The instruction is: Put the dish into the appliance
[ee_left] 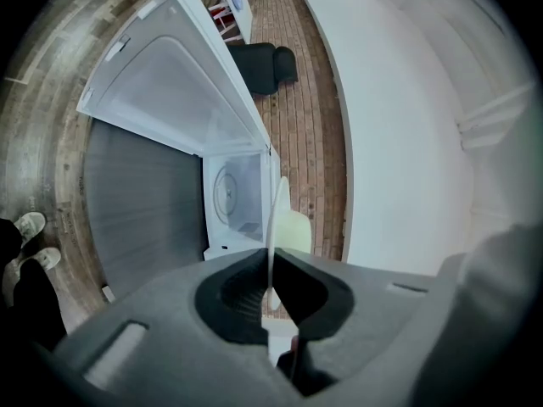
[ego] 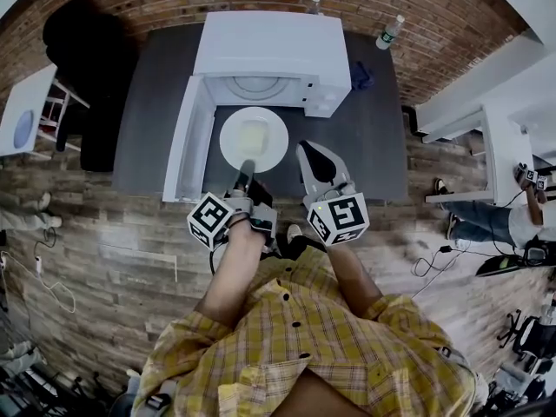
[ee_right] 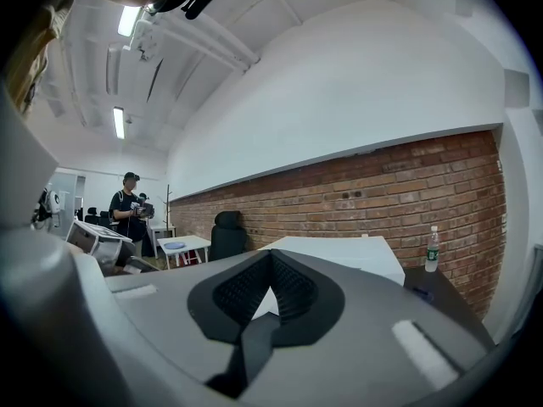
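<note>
A white dish (ego: 253, 139) with a pale yellow slab of food on it hangs level in front of the white microwave (ego: 269, 46). The microwave door (ego: 184, 142) is swung wide open to the left. My left gripper (ego: 246, 170) is shut on the dish's near rim. In the left gripper view the dish (ee_left: 273, 227) shows edge-on between the closed jaws of the left gripper (ee_left: 270, 257), with the open cavity (ee_left: 236, 195) and its glass turntable behind. My right gripper (ego: 311, 150) hovers just right of the dish, shut and holding nothing. In its own view the right gripper (ee_right: 271, 254) points over the microwave top (ee_right: 339, 253).
The microwave stands on a dark table (ego: 382, 137) against a brick wall. Two water bottles (ego: 390, 31) (ego: 314, 3) and a blue cloth (ego: 361, 76) lie near it. A black chair (ego: 82, 76) and a white side table (ego: 26, 111) stand left; a person (ego: 512, 207) sits at the right.
</note>
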Motion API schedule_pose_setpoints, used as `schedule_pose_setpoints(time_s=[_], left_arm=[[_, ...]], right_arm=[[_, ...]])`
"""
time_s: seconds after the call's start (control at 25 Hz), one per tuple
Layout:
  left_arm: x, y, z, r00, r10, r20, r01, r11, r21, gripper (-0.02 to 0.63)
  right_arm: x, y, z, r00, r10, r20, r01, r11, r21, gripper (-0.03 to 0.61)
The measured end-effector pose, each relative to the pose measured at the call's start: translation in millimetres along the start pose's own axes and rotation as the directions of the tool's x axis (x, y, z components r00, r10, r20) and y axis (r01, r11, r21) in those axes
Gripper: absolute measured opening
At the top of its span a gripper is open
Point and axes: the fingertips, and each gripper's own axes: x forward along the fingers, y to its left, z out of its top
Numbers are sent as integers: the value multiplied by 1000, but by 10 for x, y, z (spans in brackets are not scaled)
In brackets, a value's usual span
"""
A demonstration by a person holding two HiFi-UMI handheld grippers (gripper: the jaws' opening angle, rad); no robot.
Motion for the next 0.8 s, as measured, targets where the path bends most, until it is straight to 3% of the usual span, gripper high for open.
schedule_pose_setpoints(time_s=[0.36,0.8], left_arm=[[399,229,126,999,27,34,-27,1000,5,8],[1050,741,354,991,66,114,-60,997,-51,8]], right_arm=[[181,-191,-117,999,26,-21,-26,1000,3,-8],[431,-469,-237,997,62,-47,-61,998,13,-8]])
